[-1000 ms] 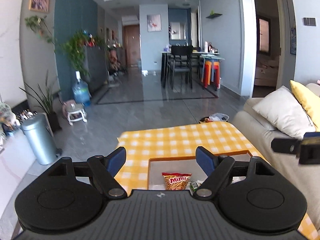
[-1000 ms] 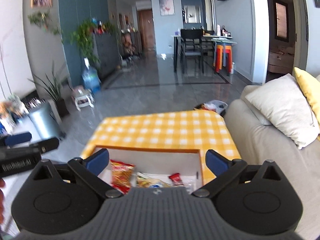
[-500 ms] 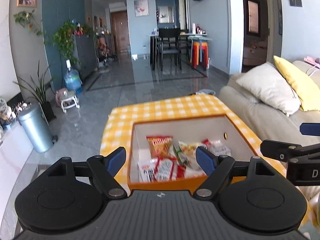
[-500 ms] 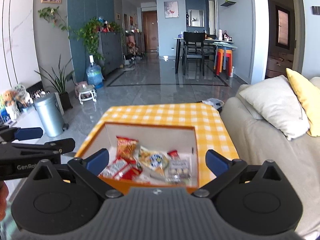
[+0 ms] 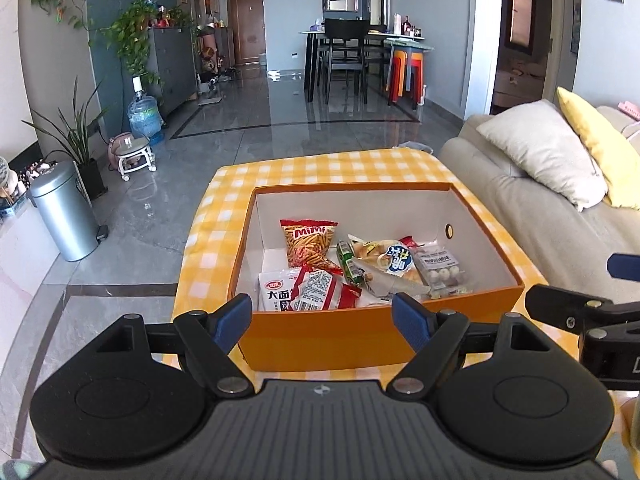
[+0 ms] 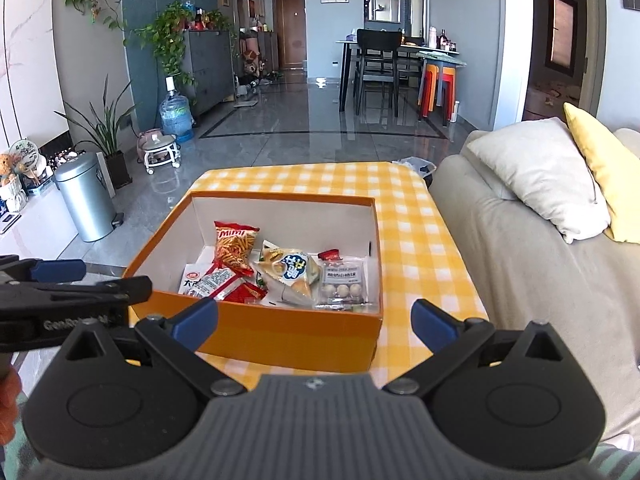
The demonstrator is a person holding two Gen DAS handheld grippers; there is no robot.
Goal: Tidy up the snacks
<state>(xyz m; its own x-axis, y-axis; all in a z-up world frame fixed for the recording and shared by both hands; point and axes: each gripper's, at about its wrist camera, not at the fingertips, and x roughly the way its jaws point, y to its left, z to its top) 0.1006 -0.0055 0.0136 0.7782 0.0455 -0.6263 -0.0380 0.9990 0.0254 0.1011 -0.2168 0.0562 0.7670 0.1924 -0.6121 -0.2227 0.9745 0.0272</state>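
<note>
Seen past the wide-spread blue pads of the left gripper (image 5: 322,320): an orange box (image 5: 320,332) of snack packets, Mimi bag (image 5: 308,242) included, on a yellow checked tablecloth (image 5: 320,170), sofa (image 5: 520,200) alongside.

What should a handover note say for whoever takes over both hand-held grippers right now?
Left hand-held gripper: open, empty, hovering before the near wall of the orange box.
Right hand-held gripper: open, empty, also short of the box.
Snacks all lie inside the box on the yellow checked tablecloth: Mimi bag toward the back, red packets near left, blue-label bag in the middle, clear pack of white balls on the right.
Done: no sorting visible; the packets lie jumbled.
Left: pick and arrange every snack.
</note>
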